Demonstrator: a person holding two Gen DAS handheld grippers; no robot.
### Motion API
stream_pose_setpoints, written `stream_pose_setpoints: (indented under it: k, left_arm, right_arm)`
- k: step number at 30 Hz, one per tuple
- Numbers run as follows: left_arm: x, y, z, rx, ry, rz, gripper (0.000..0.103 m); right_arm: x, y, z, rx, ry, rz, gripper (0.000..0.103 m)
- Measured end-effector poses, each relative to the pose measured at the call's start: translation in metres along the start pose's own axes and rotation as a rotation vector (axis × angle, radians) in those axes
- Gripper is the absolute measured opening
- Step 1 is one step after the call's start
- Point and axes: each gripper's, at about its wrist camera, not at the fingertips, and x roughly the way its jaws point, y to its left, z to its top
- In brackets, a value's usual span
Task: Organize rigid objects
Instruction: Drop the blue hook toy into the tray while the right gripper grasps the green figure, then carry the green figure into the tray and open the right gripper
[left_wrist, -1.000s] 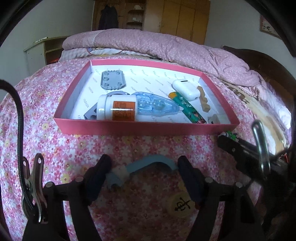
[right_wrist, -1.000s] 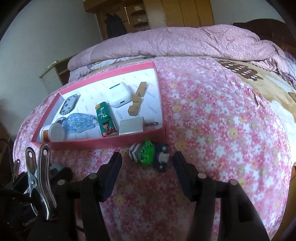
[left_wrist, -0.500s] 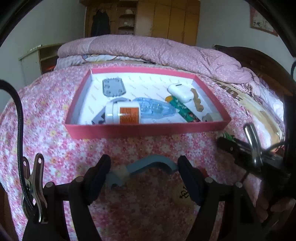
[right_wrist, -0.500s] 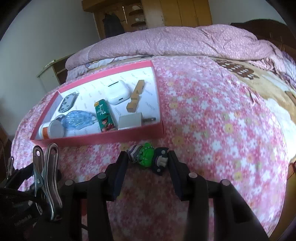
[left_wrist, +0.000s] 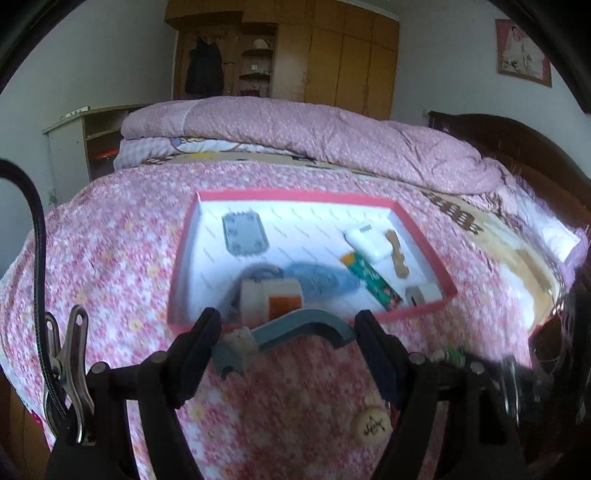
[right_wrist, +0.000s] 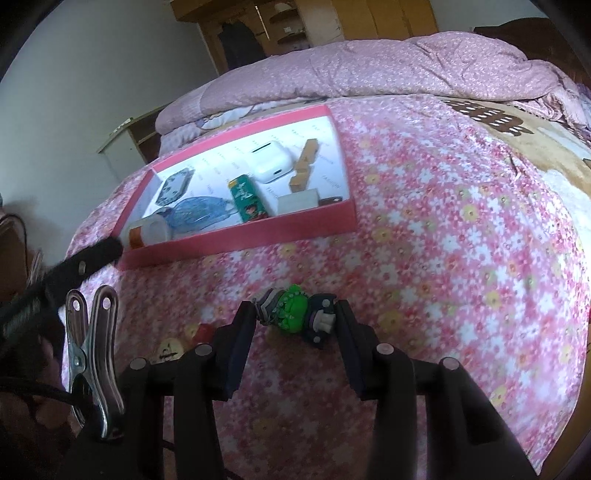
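A pink-rimmed box (left_wrist: 295, 194) lies on the flowered bedspread. It holds a grey plate (left_wrist: 243, 234), a white earbud case (left_wrist: 365, 240), a wooden piece (left_wrist: 397, 254), a green pack (left_wrist: 371, 280) and a white bottle (left_wrist: 273, 301). My left gripper (left_wrist: 288, 325) is shut on a blue-grey curved piece (left_wrist: 299, 326), held up in front of the box's near wall. My right gripper (right_wrist: 295, 314) is shut on a green and purple toy figure (right_wrist: 293, 308), just off the bedspread, short of the box (right_wrist: 240, 243).
A round cream token (left_wrist: 371, 424) and a small red piece (right_wrist: 203, 332) lie on the bedspread near the grippers. A folded pink quilt (left_wrist: 295, 125) fills the far end of the bed. A dark wooden headboard (left_wrist: 517, 140) stands to the right.
The left gripper has risen with the curved piece, which now overlaps the box's near wall. The right jaws have closed on the green toy figure.
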Motion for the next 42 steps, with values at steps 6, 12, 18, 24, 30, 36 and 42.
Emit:
stream_pose_setpoints:
  k: [6,12,18,24,30,36,42]
  left_arm:
    - [0.014,0.007,0.025,-0.007,-0.011,0.012,0.078]
    - [0.05,0.009,0.049,0.012,0.022,0.018,0.078]
    - [0.087,0.017,0.058,-0.035,0.097,-0.007,0.078]
    - [0.1,0.015,0.054,-0.006,0.121,0.0,0.079]
    - [0.095,0.016,0.053,-0.017,0.119,0.001,0.079]
    - [0.075,0.017,0.049,0.002,0.109,0.028,0.079]
    - [0.062,0.016,0.039,0.014,0.122,0.031,0.079]
  right_arm:
    - [-0.005,0.005,0.006,-0.024,-0.009,0.041,0.045]
    - [-0.01,0.003,0.013,-0.015,-0.031,0.061,0.045]
    - [-0.014,-0.007,0.017,0.012,-0.03,0.051,0.045]
    - [-0.009,-0.009,0.018,0.022,-0.018,0.053,0.045]
    - [-0.008,-0.008,0.018,0.022,-0.011,0.063,0.045]
    - [-0.006,-0.003,0.029,0.001,-0.021,0.072,0.045]
    - [-0.006,0.003,0.05,-0.03,-0.069,0.072,0.045]
